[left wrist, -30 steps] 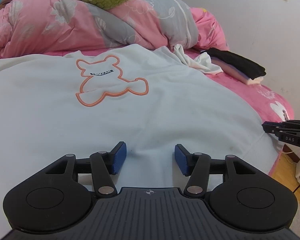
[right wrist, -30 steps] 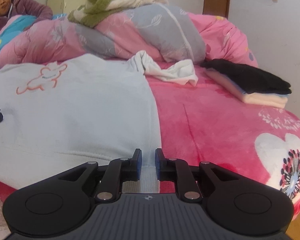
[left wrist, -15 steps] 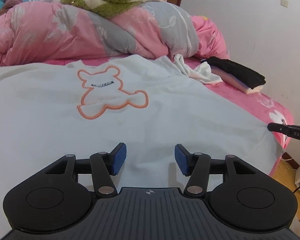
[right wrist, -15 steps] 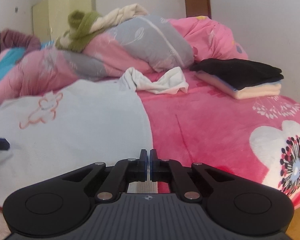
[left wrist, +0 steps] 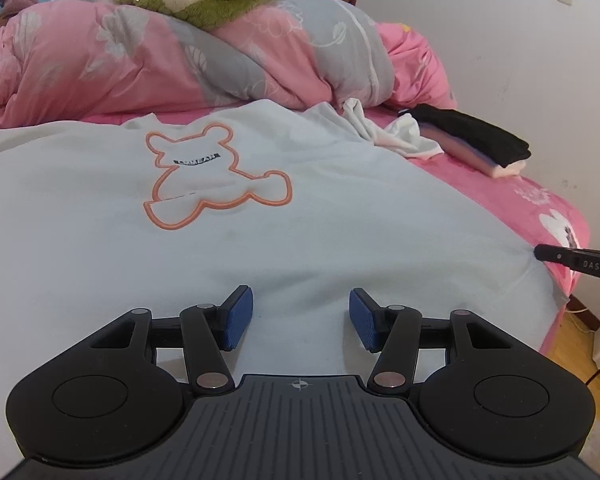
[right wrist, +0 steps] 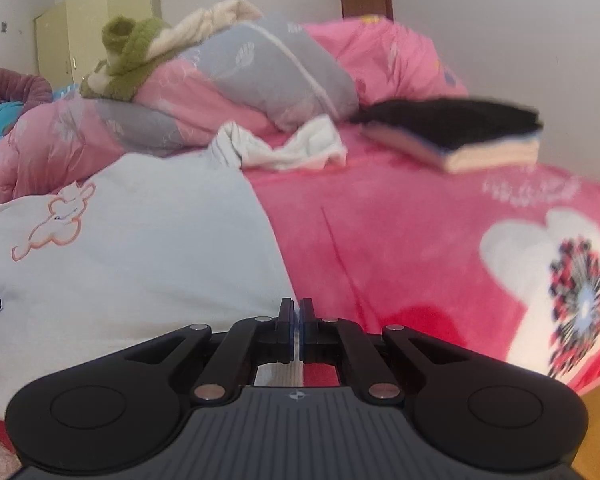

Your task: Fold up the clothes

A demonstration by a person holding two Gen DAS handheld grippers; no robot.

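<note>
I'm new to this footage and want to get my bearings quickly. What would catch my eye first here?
The pale blue sweatshirt spread flat across the pink bed dominates, its orange bear outline toward the far left. The left gripper hangs open over its near hem, while the right gripper is shut at the hem's right corner. Farther back, a folded stack topped in black sits near the wall.
</note>
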